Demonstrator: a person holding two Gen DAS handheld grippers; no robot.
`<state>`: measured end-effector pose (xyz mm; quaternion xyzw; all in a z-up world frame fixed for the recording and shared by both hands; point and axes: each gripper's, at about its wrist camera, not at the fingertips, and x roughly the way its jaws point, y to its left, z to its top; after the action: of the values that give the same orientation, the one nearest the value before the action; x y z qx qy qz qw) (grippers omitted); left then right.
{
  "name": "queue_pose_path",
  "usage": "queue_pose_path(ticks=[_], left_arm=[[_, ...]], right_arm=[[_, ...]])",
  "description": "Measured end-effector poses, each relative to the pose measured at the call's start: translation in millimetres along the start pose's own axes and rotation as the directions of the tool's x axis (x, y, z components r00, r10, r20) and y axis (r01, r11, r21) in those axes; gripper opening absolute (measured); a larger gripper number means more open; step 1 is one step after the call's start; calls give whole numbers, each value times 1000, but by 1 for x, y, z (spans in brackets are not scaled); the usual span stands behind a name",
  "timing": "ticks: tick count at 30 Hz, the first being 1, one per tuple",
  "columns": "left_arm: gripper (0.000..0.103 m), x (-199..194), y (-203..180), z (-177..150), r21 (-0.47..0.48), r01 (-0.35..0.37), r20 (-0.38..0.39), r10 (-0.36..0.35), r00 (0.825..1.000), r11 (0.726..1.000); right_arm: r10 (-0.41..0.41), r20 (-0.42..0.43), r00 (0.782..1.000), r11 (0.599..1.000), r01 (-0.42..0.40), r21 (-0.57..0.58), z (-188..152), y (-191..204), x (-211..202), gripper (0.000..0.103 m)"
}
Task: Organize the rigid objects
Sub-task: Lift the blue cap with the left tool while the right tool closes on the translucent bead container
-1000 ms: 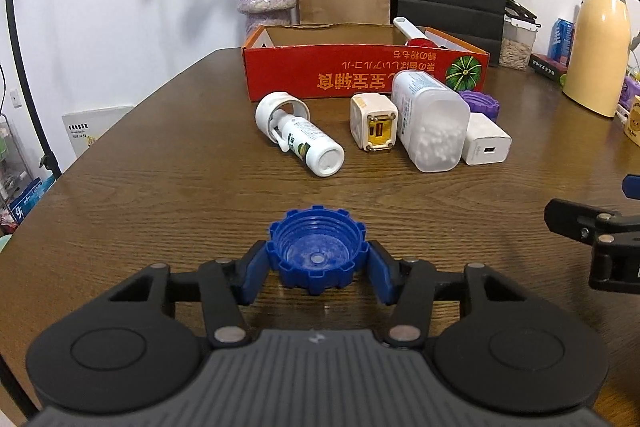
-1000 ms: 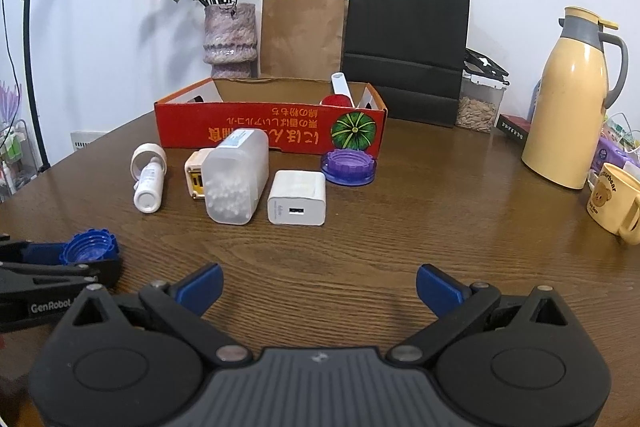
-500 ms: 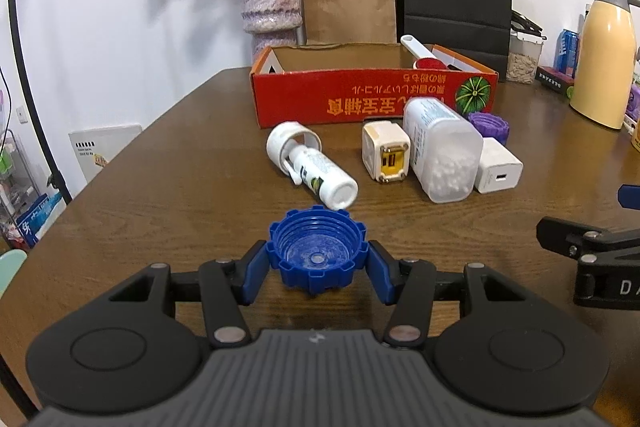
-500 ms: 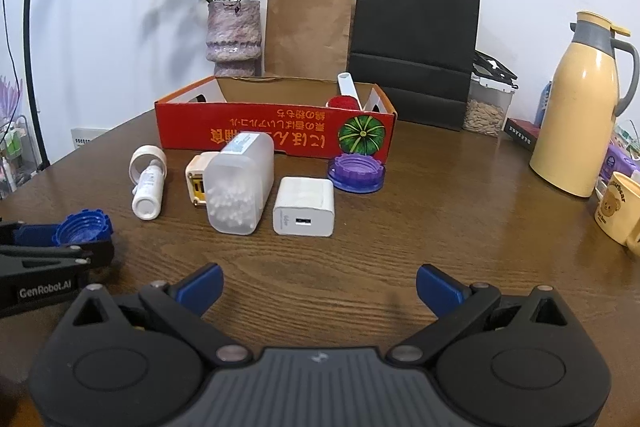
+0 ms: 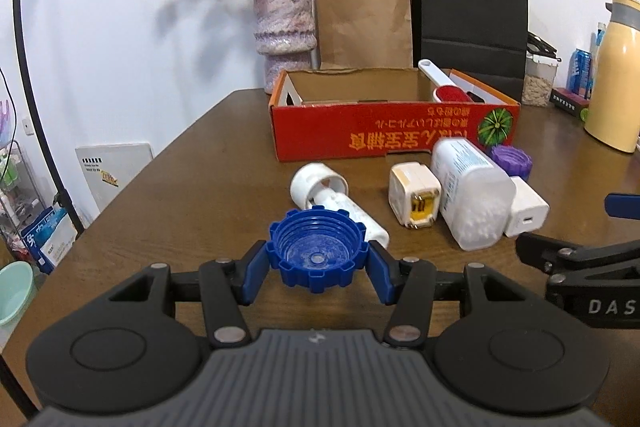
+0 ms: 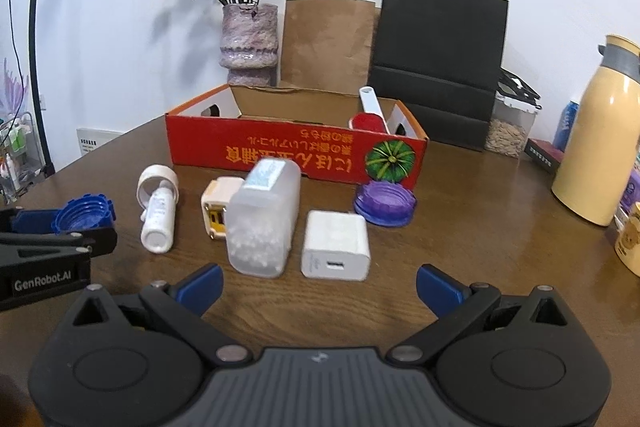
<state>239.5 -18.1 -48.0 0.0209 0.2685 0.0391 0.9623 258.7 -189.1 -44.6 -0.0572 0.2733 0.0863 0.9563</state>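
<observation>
The left gripper (image 5: 319, 269) is clamped on the blue cap (image 5: 318, 253) (open side up), held clear of the worktop (image 5: 192, 187). The right gripper (image 6: 319, 285) stands wide open, with nothing between its pads. Ahead, 2 chargers, a tube (image 6: 159, 217), a jar (image 6: 266, 217) and a purple cap (image 6: 384, 205) lie beside the red box (image 6: 296, 151).

Bare desk (image 6: 460, 239) right of white charger (image 6: 335, 245), row of small items blocking approach to red box (image 6: 296, 151), box interior mostly free
</observation>
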Motion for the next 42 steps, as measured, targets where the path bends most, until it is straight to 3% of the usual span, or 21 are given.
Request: queue_pose_path(ticks=[20,32,35,42], left_arm=[[54,34,19,31,-10,3,14,-3,1000,1000],[54,48,22,39,-21,7,9,-7,1000,1000],[54,50,22,40,-22,6,8,-6,1000,1000],[54,53,22,44,-22,2,10,-2,1000,1000]], right_arm=[[5,-1,1000,1000,-5,23,34,20,56,100],[30,-34,999,997,-28,65,40,12,80,65],[41,-32,999,997,-39,60,41,14,84,43],[43,-1,999,999,-43,33,41,20,80,42]])
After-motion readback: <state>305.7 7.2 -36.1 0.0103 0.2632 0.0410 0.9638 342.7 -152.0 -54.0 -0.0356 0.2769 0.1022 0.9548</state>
